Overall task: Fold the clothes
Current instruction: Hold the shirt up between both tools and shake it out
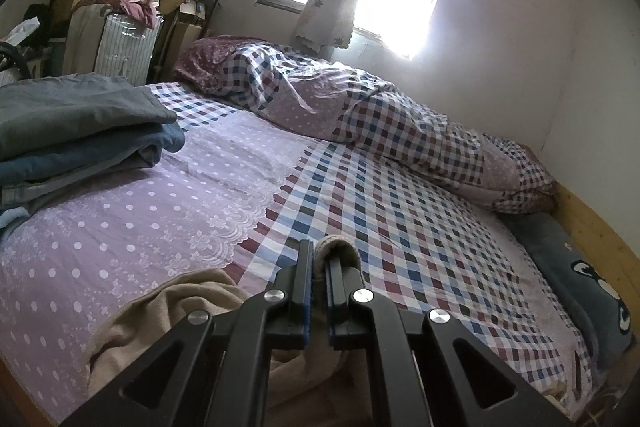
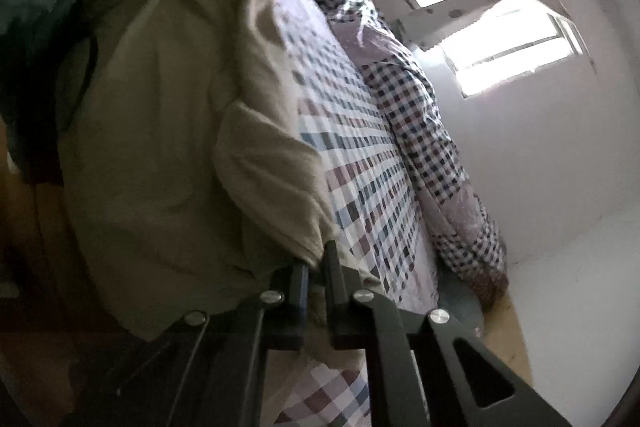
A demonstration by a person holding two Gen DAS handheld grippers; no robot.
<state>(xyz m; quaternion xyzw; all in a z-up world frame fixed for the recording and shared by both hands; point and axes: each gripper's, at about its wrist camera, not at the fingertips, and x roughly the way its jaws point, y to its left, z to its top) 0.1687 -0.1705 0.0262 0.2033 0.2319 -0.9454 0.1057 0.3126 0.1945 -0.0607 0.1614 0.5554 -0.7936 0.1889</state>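
Both the left gripper [image 1: 319,259] and the right gripper [image 2: 316,261] are clamped on edges of a beige garment [image 2: 168,155] held over the bed [image 1: 360,195], seemingly mid-fold, so next likely comes laying it flat.

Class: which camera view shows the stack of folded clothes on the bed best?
The left wrist view: the folded stack sits sharp at the bed's left edge, grey garment above blue ones. In the right wrist view the beige garment fills the frame; no stack is recognisable.
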